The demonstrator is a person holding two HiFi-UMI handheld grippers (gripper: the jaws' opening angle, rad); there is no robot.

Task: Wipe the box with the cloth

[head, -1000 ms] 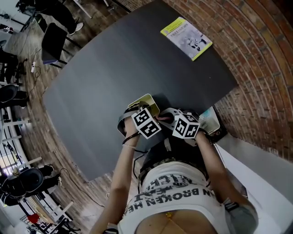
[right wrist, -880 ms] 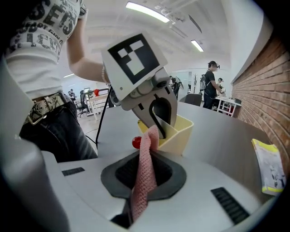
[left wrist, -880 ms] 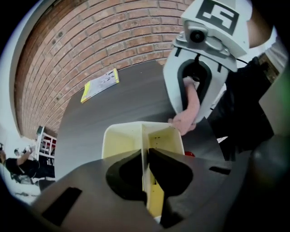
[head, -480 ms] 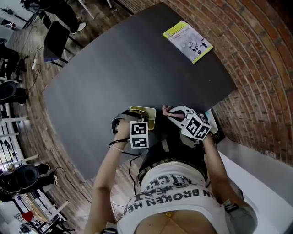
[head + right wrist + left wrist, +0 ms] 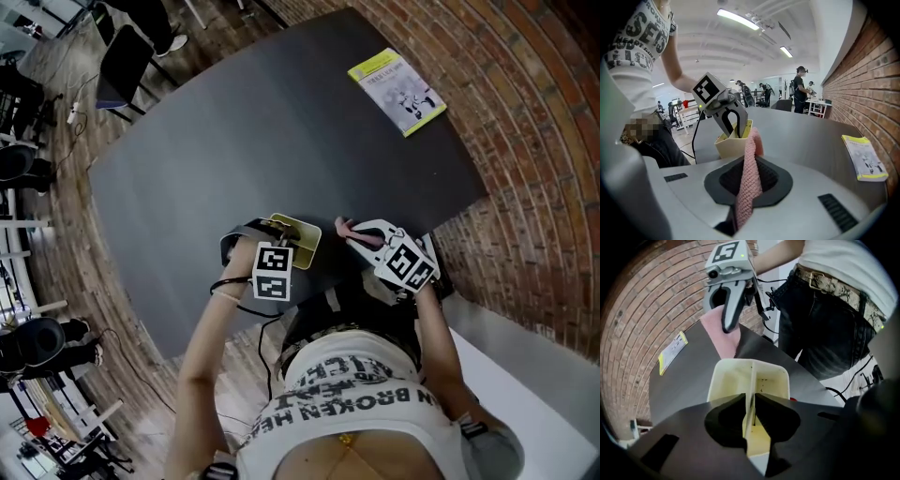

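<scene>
Pink cloth (image 5: pixel 749 187): knitted weave, pinched as a folded strip between the jaws of the right gripper (image 5: pixel 749 161); its free end stands up past the jaw tips.
Right gripper state: clenched on the cloth, no gap visible either side of the fabric.
Right gripper position: held over the near edge of the worktop (image 5: pixel 262 131), just beside the box (image 5: pixel 298 234) on the brick-wall side; head view shows a narrow gap between cloth (image 5: pixel 344 227) and box.
Box: cream, open-topped, split by a central partition into two compartments (image 5: pixel 750 378); sits at the near edge of the worktop, close to the person's (image 5: pixel 352 412) waist. Small dark specks show on the inner walls.
Left gripper (image 5: pixel 751 401) state: jaws closed on the box's central partition, one jaw in each compartment.
Cloth-to-box contact: none visible.
Booklet (image 5: pixel 397 79): yellow-edged, flat at the far corner of the worktop, well apart from the box.
</scene>
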